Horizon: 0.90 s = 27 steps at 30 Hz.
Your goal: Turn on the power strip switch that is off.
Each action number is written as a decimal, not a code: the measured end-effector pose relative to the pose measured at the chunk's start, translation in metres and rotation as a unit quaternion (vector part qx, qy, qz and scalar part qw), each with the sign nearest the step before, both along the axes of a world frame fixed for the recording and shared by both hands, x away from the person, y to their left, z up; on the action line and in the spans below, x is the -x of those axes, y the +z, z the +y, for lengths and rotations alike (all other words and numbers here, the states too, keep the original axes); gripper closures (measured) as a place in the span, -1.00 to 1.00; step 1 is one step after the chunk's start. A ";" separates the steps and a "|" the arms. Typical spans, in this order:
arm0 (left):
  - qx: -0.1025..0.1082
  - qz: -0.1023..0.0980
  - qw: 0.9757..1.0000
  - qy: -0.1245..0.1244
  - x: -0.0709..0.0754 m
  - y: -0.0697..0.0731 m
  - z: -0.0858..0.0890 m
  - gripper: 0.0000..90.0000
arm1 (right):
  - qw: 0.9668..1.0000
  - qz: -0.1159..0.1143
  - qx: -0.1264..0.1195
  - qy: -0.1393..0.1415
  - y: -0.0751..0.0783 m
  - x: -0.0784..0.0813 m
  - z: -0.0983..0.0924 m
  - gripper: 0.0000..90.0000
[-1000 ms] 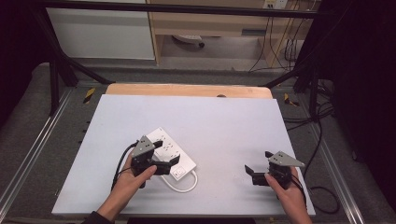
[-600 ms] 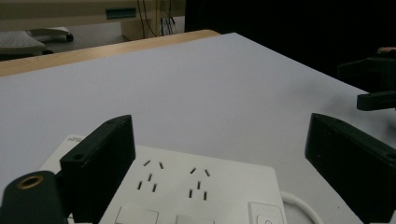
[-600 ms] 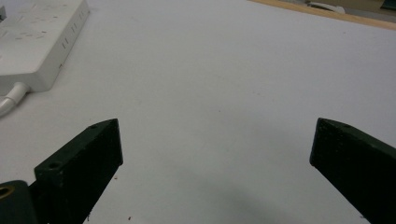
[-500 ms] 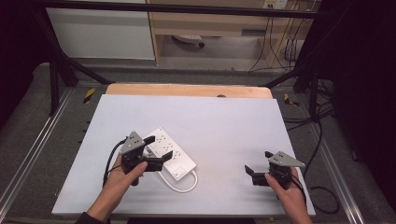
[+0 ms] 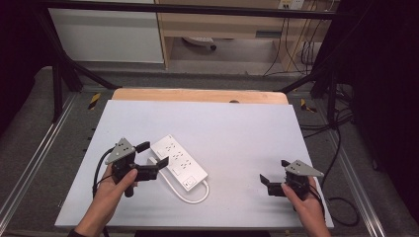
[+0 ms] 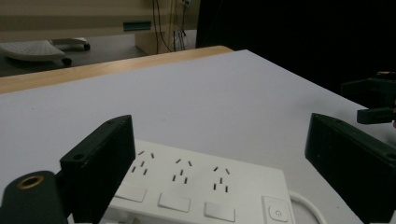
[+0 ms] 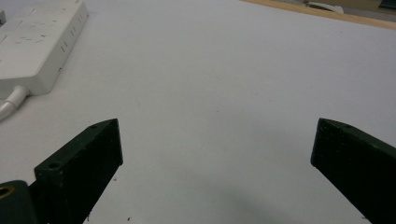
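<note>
Your white tabletop [image 5: 237, 128] carries a white power strip [image 5: 179, 161] left of centre, lying at a slant with its white cable [image 5: 190, 196] looping off the near end. Your left tongs [image 5: 150, 159] sit just beside the strip's left end, jaws spread wide apart with nothing between them. Your right tongs [image 5: 273, 177] rest well apart from it, near the right edge, jaws likewise wide apart over bare surface.

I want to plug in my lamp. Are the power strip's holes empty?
Empty: the power strip shows bare socket slots, no plugs, in the left gripper view.
</note>
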<state>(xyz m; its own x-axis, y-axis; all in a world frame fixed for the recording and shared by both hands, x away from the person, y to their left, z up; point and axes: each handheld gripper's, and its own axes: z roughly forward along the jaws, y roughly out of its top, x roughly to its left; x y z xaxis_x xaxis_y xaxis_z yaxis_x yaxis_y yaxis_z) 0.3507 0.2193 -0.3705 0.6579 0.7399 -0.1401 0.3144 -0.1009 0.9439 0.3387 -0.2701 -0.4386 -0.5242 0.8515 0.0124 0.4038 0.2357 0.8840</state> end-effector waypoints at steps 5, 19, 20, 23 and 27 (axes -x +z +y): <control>0.003 -0.003 1.000 0.015 0.006 0.004 0.017 -0.81 | 1.000 -0.001 0.001 0.000 0.000 0.000 0.000 -0.94; 0.005 -0.001 0.998 0.067 0.021 0.000 0.066 -0.81 | 1.000 0.002 0.004 0.000 -0.002 -0.002 0.001 -0.94; 0.006 0.000 0.997 0.071 0.022 -0.001 0.069 -0.81 | 1.000 0.002 0.004 0.000 -0.002 -0.002 0.002 -0.94; 0.004 0.004 0.997 0.079 0.023 -0.006 0.077 -0.81 | 1.000 0.002 0.005 0.000 -0.002 -0.002 0.002 -0.94; 0.001 0.012 0.996 0.092 0.024 -0.013 0.086 -0.81 | 1.000 0.003 0.003 -0.001 -0.002 -0.002 0.001 -0.94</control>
